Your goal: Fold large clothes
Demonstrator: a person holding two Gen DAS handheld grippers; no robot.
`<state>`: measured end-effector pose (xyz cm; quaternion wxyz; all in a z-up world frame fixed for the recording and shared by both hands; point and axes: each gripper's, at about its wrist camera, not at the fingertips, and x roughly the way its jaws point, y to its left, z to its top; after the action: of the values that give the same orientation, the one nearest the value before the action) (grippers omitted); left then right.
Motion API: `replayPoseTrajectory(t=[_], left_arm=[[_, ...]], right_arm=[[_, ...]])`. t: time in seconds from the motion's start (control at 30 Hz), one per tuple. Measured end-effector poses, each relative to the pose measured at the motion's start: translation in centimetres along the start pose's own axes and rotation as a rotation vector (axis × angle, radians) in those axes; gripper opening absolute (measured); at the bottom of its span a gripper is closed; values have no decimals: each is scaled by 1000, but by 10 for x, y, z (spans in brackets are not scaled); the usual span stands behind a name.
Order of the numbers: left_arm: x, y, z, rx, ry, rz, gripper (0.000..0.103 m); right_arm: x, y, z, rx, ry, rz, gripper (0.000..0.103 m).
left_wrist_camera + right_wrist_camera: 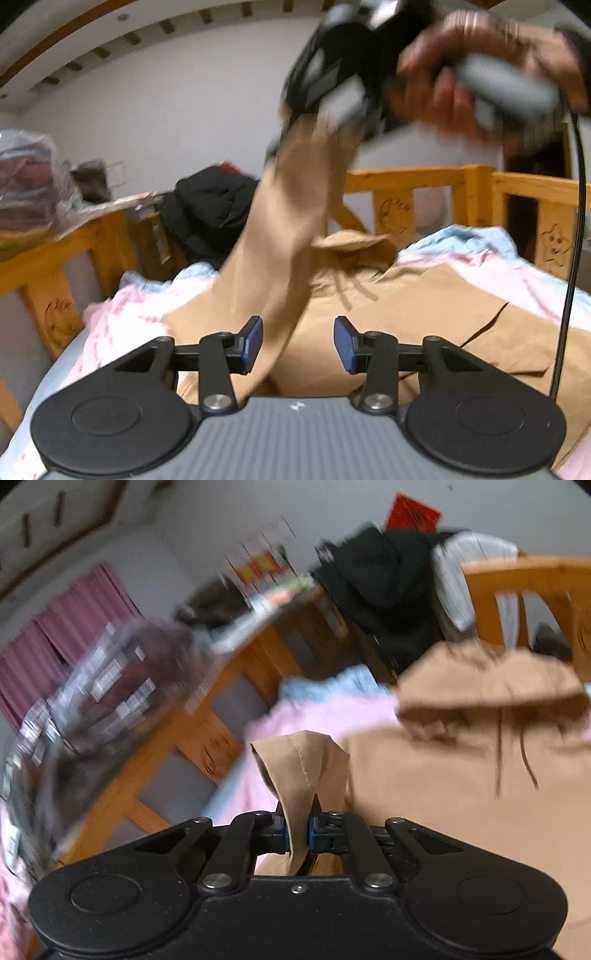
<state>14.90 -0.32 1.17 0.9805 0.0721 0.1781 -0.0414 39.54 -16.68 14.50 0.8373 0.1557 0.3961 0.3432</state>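
Observation:
A tan hooded jacket (413, 310) lies spread on a pink and blue quilt (122, 314) on the bed. My right gripper (297, 834) is shut on the jacket's sleeve cuff (299, 771). In the left wrist view the right gripper (332, 99) is raised high, blurred, and the sleeve (280, 240) hangs from it down to the jacket. My left gripper (298, 345) is open just above the jacket, with the hanging sleeve passing next to its left pad. The jacket's hood (491, 679) lies at the far end.
A wooden bed rail (443, 181) runs round the bed. A black coat (210, 206) hangs over the rail at the far corner. Bagged clothes (26, 177) sit on a shelf to the left. A cable (572, 258) hangs at the right.

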Motion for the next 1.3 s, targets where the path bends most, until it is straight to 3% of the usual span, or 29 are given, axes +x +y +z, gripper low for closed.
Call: replayPoseTrajectory(t=[0.23, 0.33, 0.47, 0.57, 0.6, 0.63, 0.67, 0.7, 0.77, 0.87, 0.97, 1.13, 1.2, 1.27, 1.3], left_arm=[[59, 31, -23, 13, 180, 167, 51], [90, 45, -25, -12, 227, 194, 51], [131, 50, -25, 45, 223, 214, 52], [162, 38, -25, 173, 194, 274, 51], [174, 36, -25, 203, 192, 307, 49], [185, 37, -24, 213, 193, 343, 38], [191, 39, -21, 196, 198, 364, 19], [195, 46, -18, 153, 203, 374, 16], [194, 58, -15, 108, 174, 365, 7], [189, 71, -15, 123, 154, 363, 5], [195, 89, -22, 115, 201, 334, 4], [193, 98, -31, 121, 225, 289, 5], [187, 96, -32, 144, 214, 246, 12], [177, 91, -37, 184, 187, 218, 28], [169, 89, -41, 193, 170, 207, 29]], right_arm=[[-36, 9, 62, 23, -119, 92, 7], [-45, 7, 82, 24, -148, 122, 7], [-59, -4, 102, 24, -191, 160, 7], [-66, -20, 110, 41, -207, 180, 7], [-68, -25, 112, 37, -211, 179, 7], [-71, -29, 112, 33, -215, 174, 7], [-74, -35, 110, 31, -219, 168, 7], [-77, -42, 108, 32, -225, 162, 7], [-85, -56, 99, 18, -233, 131, 6], [-88, -87, 79, -22, -220, 57, 6], [-81, -131, 43, -51, -187, -44, 6], [-42, -204, -38, -61, -41, -206, 6], [-25, -220, -68, -103, 16, -262, 6], [-15, -227, -91, -142, 47, -303, 6], [-11, -230, -101, -157, 57, -320, 6]])
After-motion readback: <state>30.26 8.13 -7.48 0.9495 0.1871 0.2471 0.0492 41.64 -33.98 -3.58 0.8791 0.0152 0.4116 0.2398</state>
